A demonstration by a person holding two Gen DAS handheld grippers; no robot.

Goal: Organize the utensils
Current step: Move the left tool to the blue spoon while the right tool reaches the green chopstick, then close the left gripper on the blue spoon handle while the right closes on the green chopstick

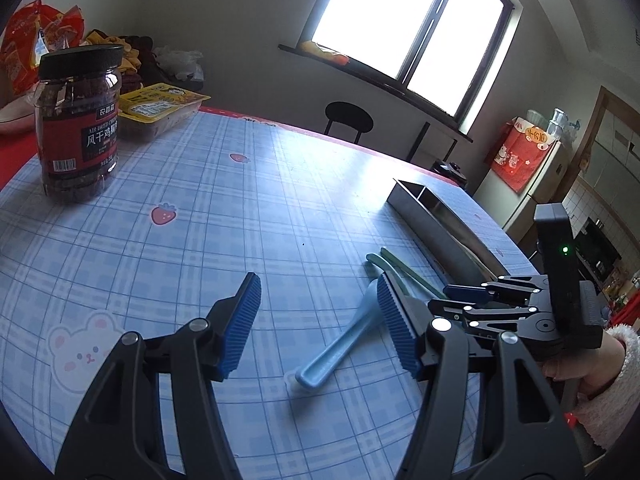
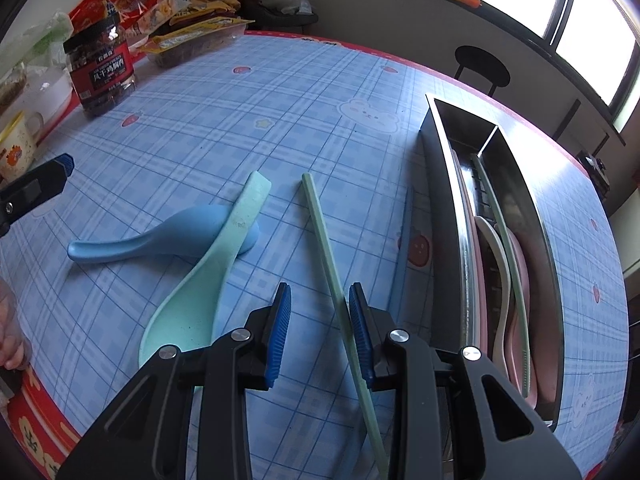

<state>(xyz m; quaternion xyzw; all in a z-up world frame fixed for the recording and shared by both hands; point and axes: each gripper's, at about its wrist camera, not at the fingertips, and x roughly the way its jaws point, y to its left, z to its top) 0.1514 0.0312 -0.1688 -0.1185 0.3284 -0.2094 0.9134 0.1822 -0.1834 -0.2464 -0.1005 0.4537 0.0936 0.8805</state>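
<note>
A blue spoon lies on the table with a mint green spoon resting across its bowl. A green chopstick lies to their right. My right gripper is open and hovers low over the chopstick, which runs between its fingers close to the right pad. A steel utensil box at the right holds pink and white spoons and a green chopstick. My left gripper is open and empty above the table, left of the blue spoon. The right gripper's body shows in the left wrist view.
A jar of dried meat stands at the far left, with snack packets and bags behind it. A mug sits at the left edge. A stool stands beyond the table, under the window.
</note>
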